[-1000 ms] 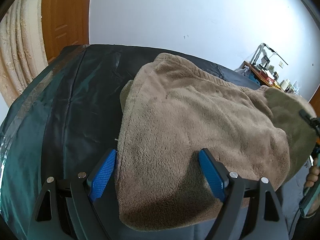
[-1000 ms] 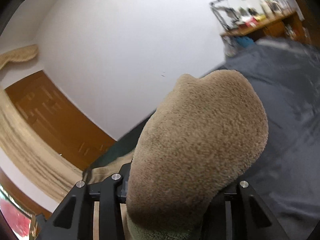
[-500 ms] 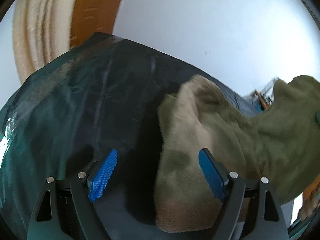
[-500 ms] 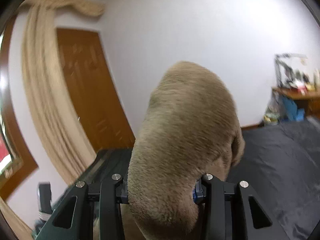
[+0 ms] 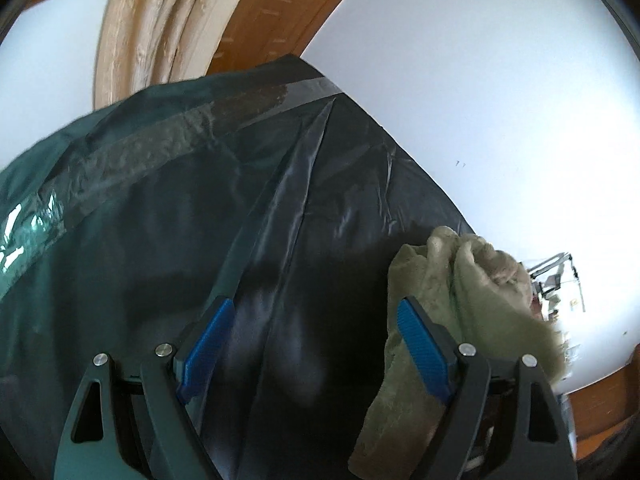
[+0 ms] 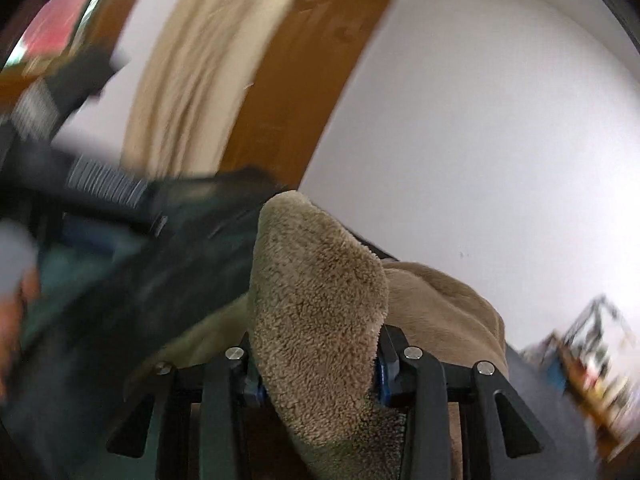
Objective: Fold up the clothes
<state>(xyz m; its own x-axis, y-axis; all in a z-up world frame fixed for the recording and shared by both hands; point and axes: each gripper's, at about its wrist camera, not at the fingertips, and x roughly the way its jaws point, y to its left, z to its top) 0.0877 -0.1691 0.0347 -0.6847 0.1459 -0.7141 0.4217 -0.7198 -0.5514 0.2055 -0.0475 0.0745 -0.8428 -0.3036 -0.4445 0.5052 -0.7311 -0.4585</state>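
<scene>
A tan fleece garment (image 6: 320,304) is bunched between my right gripper's (image 6: 316,376) fingers, which are shut on it and hold it up; more of it trails behind to the right. In the left wrist view the same garment (image 5: 460,300) hangs at the right, outside my right-hand finger. My left gripper (image 5: 312,340) is open and empty, its blue pads (image 5: 204,344) over the dark plastic-covered surface (image 5: 200,208).
A wooden door (image 5: 276,12) and a cream curtain (image 5: 160,28) stand behind the surface's far edge, next to a white wall. A cluttered desk (image 6: 592,364) is at the far right. The right wrist view is motion-blurred at the left.
The right gripper has lifted the garment off the surface and swung it. The left gripper has turned left, so the garment now lies outside its fingers, with bare dark cover between them.
</scene>
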